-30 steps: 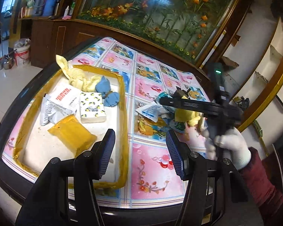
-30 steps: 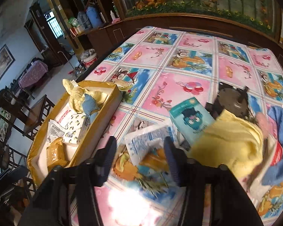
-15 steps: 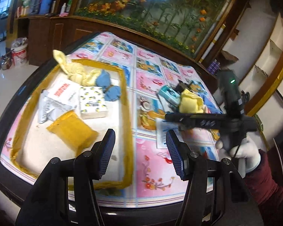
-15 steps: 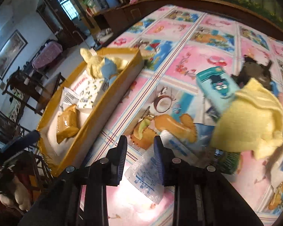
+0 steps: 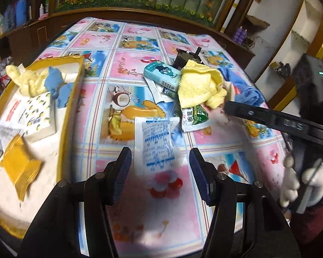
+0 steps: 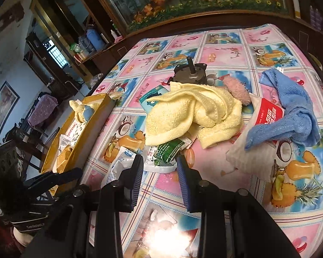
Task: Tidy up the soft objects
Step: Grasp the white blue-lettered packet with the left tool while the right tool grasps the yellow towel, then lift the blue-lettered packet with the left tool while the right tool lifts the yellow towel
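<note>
Yellow towel (image 6: 189, 116) heaps mid-table over the remaining pile, with one blue cloth (image 6: 290, 116) toward the right edge and one white-and-blue packet (image 5: 157, 142) lying loose near the front edge. You seem between pickups: your left tongs (image 5: 160, 172) hang half open and empty just above that packet, and your right tongs (image 6: 160, 180), narrower and just now opening, carry nothing, with a green sachet (image 6: 168, 150) just ahead. The next move probably calls for lowering one pair around a piece and carrying it to the yellow-rimmed tray (image 5: 73, 99) at the left edge. One teal pack (image 5: 161, 76) waits too.
</note>
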Demonstrator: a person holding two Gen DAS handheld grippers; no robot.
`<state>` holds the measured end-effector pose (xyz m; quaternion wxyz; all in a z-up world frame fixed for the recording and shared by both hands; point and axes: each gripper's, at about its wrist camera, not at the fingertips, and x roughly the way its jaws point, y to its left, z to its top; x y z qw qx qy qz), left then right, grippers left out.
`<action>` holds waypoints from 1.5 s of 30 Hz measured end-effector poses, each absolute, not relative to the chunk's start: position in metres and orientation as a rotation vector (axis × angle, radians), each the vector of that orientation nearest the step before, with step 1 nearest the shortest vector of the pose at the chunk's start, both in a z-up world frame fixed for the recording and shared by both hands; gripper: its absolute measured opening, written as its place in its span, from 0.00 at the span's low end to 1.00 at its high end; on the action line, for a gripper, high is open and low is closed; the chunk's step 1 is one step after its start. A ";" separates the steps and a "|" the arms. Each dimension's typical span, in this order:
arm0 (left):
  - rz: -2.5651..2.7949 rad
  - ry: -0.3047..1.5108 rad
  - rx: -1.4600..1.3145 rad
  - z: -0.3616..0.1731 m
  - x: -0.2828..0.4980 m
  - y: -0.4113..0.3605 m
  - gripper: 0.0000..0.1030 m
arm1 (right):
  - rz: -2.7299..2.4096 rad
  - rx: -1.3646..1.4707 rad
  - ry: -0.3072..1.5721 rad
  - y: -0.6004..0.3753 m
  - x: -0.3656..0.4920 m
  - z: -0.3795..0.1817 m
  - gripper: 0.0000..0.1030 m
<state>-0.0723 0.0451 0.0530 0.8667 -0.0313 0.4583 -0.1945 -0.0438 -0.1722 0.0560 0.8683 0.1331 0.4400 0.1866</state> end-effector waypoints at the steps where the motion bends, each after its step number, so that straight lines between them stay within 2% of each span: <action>1: -0.395 0.965 -0.055 0.049 -0.065 0.042 0.55 | 0.392 0.286 0.912 -0.173 -0.044 0.057 0.35; 4: -0.342 0.971 -0.016 0.036 -0.045 0.033 0.55 | 0.382 0.288 0.879 -0.179 -0.045 0.062 0.45; 6: -0.317 0.985 0.001 0.026 -0.033 0.029 0.55 | 0.366 0.284 0.856 -0.182 -0.040 0.067 0.58; 8: -0.317 1.000 -0.002 0.019 -0.027 0.027 0.55 | 0.339 0.261 0.828 -0.184 -0.035 0.073 0.63; 9: -0.308 1.004 0.009 0.016 -0.025 0.024 0.59 | 0.326 0.249 0.824 -0.185 -0.030 0.074 0.66; 13: -0.282 0.969 0.082 0.009 -0.025 0.016 0.70 | 0.277 0.205 0.857 -0.183 -0.005 0.070 0.68; 19: -0.298 0.964 0.108 0.003 -0.016 0.012 0.94 | 0.177 0.101 0.944 -0.172 0.034 0.044 0.68; 22: -0.303 0.952 0.085 0.004 -0.014 0.014 0.97 | 0.158 0.079 0.971 -0.167 0.044 0.032 0.68; 23: -0.307 0.944 0.059 0.005 -0.014 0.018 0.90 | 0.165 0.091 0.977 -0.168 0.045 0.031 0.64; 24: -0.311 0.929 0.037 0.008 -0.015 0.022 0.68 | 0.171 0.109 0.981 -0.169 0.044 0.030 0.54; 25: -0.325 0.919 0.016 0.010 -0.015 0.024 0.57 | 0.172 0.120 0.986 -0.170 0.043 0.030 0.51; 26: -0.338 0.916 -0.001 0.011 -0.015 0.026 0.56 | 0.179 0.128 0.987 -0.172 0.040 0.030 0.45; 28: -0.376 0.911 -0.054 0.014 -0.015 0.031 0.49 | 0.192 0.148 0.982 -0.175 0.032 0.034 0.34; 29: -0.409 0.904 -0.083 0.017 -0.017 0.034 0.29 | 0.197 0.159 0.975 -0.177 0.028 0.036 0.27; 31: -0.445 0.897 -0.102 0.024 -0.021 0.034 0.24 | 0.210 0.181 0.955 -0.180 0.020 0.043 0.17; 32: -0.452 0.891 -0.103 0.028 -0.024 0.034 0.23 | 0.220 0.188 0.944 -0.181 0.015 0.047 0.06; 39: -0.494 0.880 -0.154 0.048 -0.045 0.046 0.21 | 0.303 0.200 0.887 -0.174 -0.009 0.075 0.06; 41: -0.484 0.889 -0.181 0.046 -0.048 0.053 0.21 | 0.297 0.210 0.872 -0.176 -0.012 0.077 0.07; 43: -0.477 0.912 -0.197 0.042 -0.051 0.058 0.32 | 0.272 0.199 0.863 -0.178 -0.013 0.077 0.18; 45: -0.460 0.934 -0.188 0.038 -0.053 0.059 0.63 | 0.254 0.197 0.882 -0.180 -0.011 0.072 0.56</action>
